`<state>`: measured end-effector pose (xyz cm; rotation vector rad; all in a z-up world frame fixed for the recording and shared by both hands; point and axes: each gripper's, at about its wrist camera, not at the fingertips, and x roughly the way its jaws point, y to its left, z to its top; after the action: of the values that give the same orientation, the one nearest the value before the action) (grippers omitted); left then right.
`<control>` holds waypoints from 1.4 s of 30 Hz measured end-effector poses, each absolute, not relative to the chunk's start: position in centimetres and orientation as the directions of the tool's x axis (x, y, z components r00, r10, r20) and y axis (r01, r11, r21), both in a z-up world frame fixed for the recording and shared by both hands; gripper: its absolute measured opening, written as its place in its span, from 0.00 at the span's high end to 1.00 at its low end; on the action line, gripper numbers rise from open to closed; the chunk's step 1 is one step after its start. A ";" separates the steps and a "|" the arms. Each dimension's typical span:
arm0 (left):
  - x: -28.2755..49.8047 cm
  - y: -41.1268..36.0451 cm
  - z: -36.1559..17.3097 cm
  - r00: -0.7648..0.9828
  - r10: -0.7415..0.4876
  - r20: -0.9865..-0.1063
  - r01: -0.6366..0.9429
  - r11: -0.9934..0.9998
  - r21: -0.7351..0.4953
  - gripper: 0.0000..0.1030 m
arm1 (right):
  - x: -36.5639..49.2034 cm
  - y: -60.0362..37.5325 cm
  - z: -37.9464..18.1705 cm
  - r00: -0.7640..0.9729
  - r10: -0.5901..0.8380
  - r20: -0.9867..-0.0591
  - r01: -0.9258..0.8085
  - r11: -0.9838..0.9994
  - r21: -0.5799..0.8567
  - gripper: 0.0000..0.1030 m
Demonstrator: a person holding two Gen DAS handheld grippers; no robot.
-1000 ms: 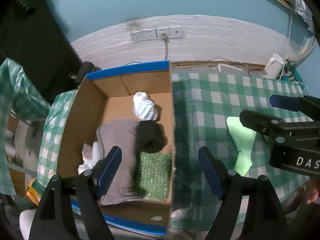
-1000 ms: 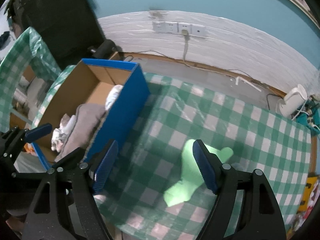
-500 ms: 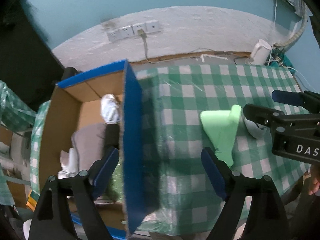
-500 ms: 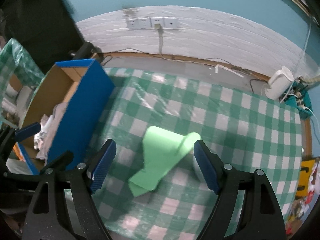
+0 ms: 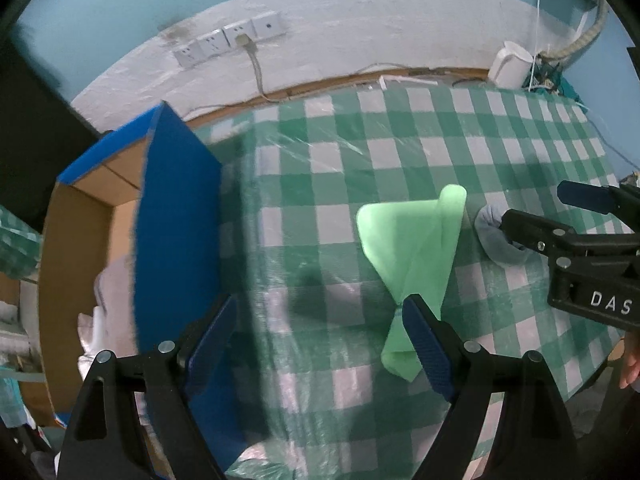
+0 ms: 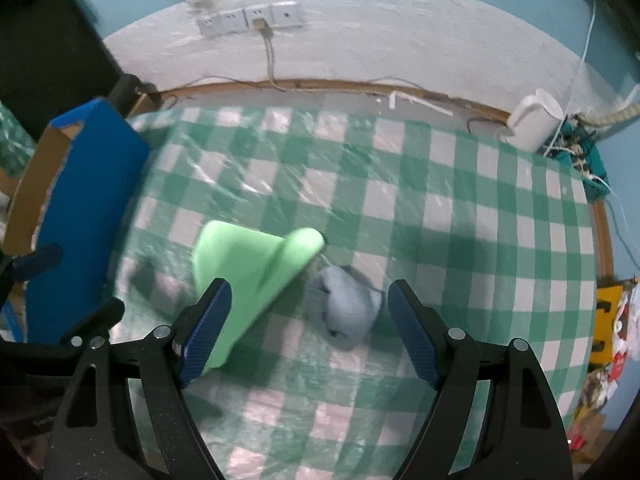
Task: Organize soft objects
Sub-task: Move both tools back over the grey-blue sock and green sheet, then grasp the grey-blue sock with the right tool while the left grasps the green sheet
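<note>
A light green folded cloth (image 5: 416, 256) lies on the green checked tablecloth (image 5: 340, 152); it also shows in the right wrist view (image 6: 248, 276). A pale blue balled soft item (image 6: 346, 312) lies just right of it, also seen in the left wrist view (image 5: 496, 240). My left gripper (image 5: 320, 340) is open and empty above the table, its right finger over the cloth's near end. My right gripper (image 6: 308, 332) is open and empty, hovering over the blue item and the cloth's edge. The blue cardboard box (image 5: 172, 232) with soft items stands at the left.
A white kettle (image 6: 534, 122) and tangled cables sit on the floor past the table's far right corner. Wall sockets (image 6: 248, 20) with a plugged cord are on the white wall behind. The box's blue side (image 6: 80, 208) stands tall at the table's left edge.
Both grippers have swung right, away from the box and over the table. The green cloth now sits nearer both, and the pale blue item has come into view between the right gripper's fingers.
</note>
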<state>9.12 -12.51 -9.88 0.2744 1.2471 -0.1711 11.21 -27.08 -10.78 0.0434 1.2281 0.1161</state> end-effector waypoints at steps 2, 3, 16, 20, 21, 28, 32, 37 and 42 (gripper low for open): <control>9.4 -13.1 -10.7 0.293 0.022 -0.956 0.286 0.952 0.109 0.17 | 11.3 -27.6 -11.8 0.314 0.104 -0.944 -0.060 0.994 0.090 0.22; 9.5 -13.3 -11.1 0.287 0.022 -0.958 0.289 0.951 0.109 0.17 | 11.3 -27.7 -12.1 0.309 0.103 -0.945 -0.060 0.994 0.089 0.22; 10.6 -15.3 -14.7 0.221 0.041 -0.974 0.329 0.937 0.114 0.17 | 12.0 -29.0 -16.8 0.245 0.092 -0.965 -0.067 0.995 0.078 0.22; 10.9 -15.5 -15.0 0.208 0.035 -0.978 0.333 0.937 0.104 0.17 | 12.0 -29.1 -17.9 0.240 0.080 -0.968 -0.065 0.996 0.066 0.23; 11.1 -15.7 -15.2 0.206 0.032 -0.978 0.335 0.937 0.101 0.17 | 12.1 -29.1 -18.1 0.233 0.076 -0.969 -0.068 0.996 0.062 0.23; 11.1 -16.7 -15.4 0.203 0.024 -0.979 0.357 0.929 0.097 0.16 | 11.8 -29.6 -18.1 0.223 0.080 -0.972 -0.087 0.994 0.062 0.71; 11.2 -17.8 -15.3 0.201 0.010 -0.980 0.374 0.923 0.086 0.16 | 11.5 -30.7 -17.2 0.240 0.089 -0.967 -0.056 0.995 0.078 0.72; 11.6 -19.4 -15.8 0.193 0.011 -0.981 0.390 0.917 0.087 0.15 | 10.8 -31.9 -16.5 0.250 0.110 -0.962 -0.036 0.994 0.105 0.72; 11.6 -20.8 -16.2 0.186 0.018 -0.982 0.405 0.910 0.093 0.15 | 10.2 -33.1 -16.1 0.259 0.132 -0.957 -0.040 0.991 0.126 0.72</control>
<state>11.60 -20.78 -16.23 0.3689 1.3653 -0.2814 10.22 -33.11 -16.11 0.0812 1.3045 0.1170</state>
